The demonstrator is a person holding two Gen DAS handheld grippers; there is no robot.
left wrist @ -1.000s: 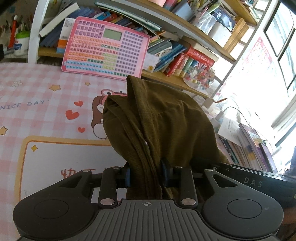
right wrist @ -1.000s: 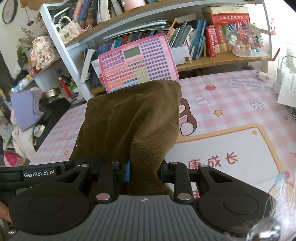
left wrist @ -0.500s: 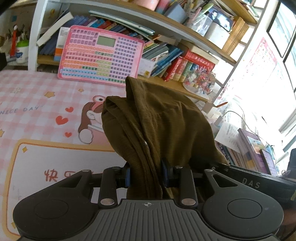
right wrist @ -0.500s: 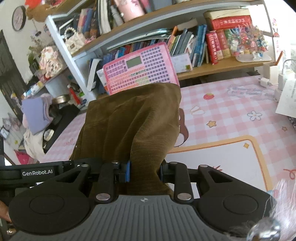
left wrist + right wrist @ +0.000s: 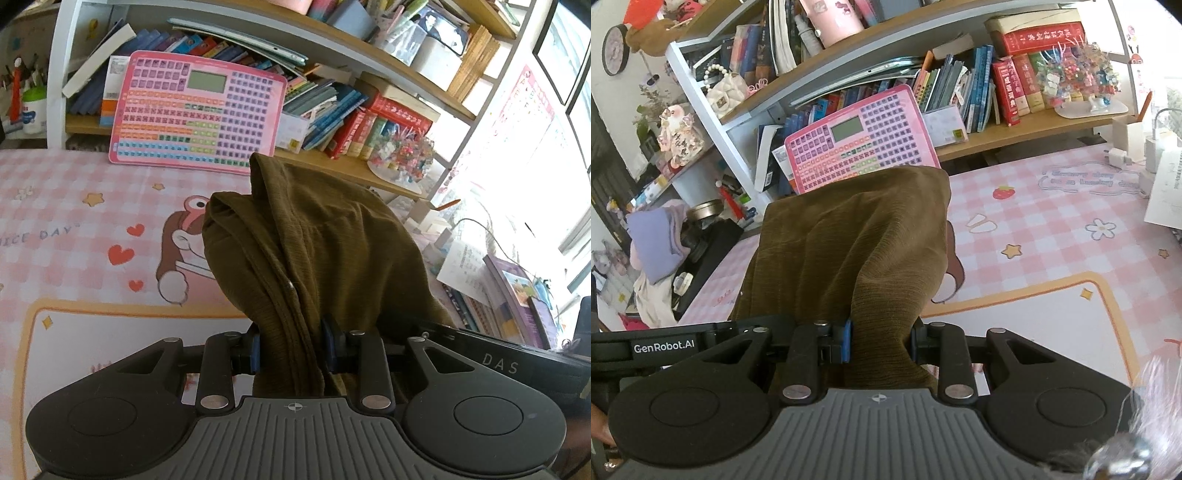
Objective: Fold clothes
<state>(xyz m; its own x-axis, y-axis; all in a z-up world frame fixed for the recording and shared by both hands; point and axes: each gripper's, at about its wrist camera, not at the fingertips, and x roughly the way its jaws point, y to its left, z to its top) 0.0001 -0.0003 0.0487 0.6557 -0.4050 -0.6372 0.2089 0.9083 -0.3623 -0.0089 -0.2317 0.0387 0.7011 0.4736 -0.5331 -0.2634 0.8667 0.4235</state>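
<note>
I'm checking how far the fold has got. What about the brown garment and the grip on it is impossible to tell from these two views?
- Left wrist view: the brown garment bunches over the left gripper, so its fingertips are hidden.
- Right wrist view: cloth drapes over the right gripper; its fingertips are hidden too.
- Both views: the garment's lower part is hidden behind the gripper bodies, so its type and fold state are unclear.
- The pink mat beneath the cloth is covered.

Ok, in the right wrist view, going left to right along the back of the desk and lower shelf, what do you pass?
Purple cloth bundle → pink keyboard toy → red books → colourful ornament on its white tray → white chargers.
</note>
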